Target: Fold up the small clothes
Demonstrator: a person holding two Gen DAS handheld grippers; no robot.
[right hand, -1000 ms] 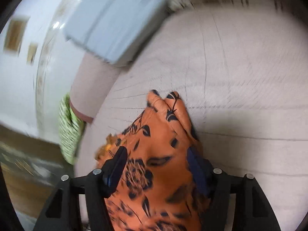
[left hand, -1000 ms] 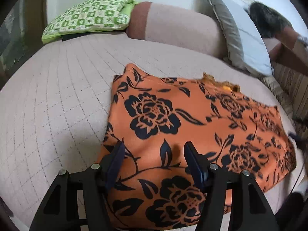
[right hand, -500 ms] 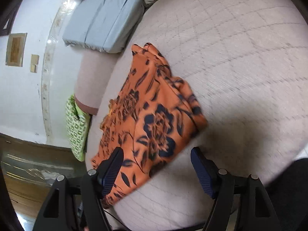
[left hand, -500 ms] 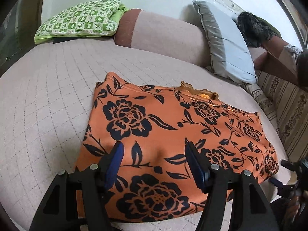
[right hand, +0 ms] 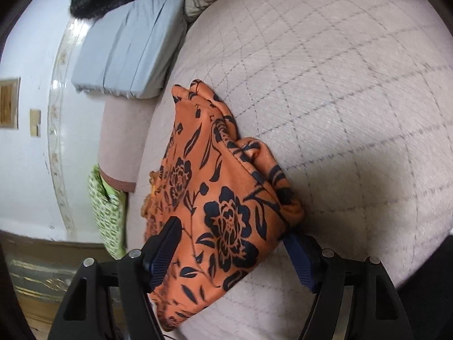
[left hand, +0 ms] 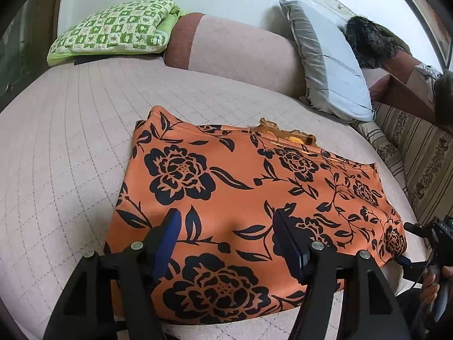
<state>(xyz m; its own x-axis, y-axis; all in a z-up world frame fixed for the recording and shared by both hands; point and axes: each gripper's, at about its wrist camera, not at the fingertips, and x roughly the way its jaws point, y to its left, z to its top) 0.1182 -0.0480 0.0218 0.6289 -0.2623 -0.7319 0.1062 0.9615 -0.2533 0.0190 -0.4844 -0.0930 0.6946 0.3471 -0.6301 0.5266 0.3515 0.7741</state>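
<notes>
An orange garment with black flowers (left hand: 249,198) lies flat on the quilted beige bed (left hand: 62,170). My left gripper (left hand: 226,226) hovers open above its near edge, with cloth under both fingers and nothing pinched. At the garment's right corner, a hand holds my right gripper (left hand: 405,242). In the right wrist view the garment (right hand: 220,198) shows its bunched, layered side edge. There my right gripper (right hand: 230,231) straddles the near corner, jaws wide. Its left finger is over the cloth, and its right fingertip is partly hidden behind the folded edge.
A green checked cushion (left hand: 113,28), a beige bolster (left hand: 240,48) and a grey pillow (left hand: 331,65) line the back of the bed. A dark furry thing (left hand: 368,39) and a striped cushion (left hand: 419,164) sit at the right. Wooden floor (right hand: 42,283) lies beyond the bed's edge.
My right gripper rolled, backed off the garment and now sits low at its near corner, and it has entered the left wrist view. The left gripper has barely shifted.
</notes>
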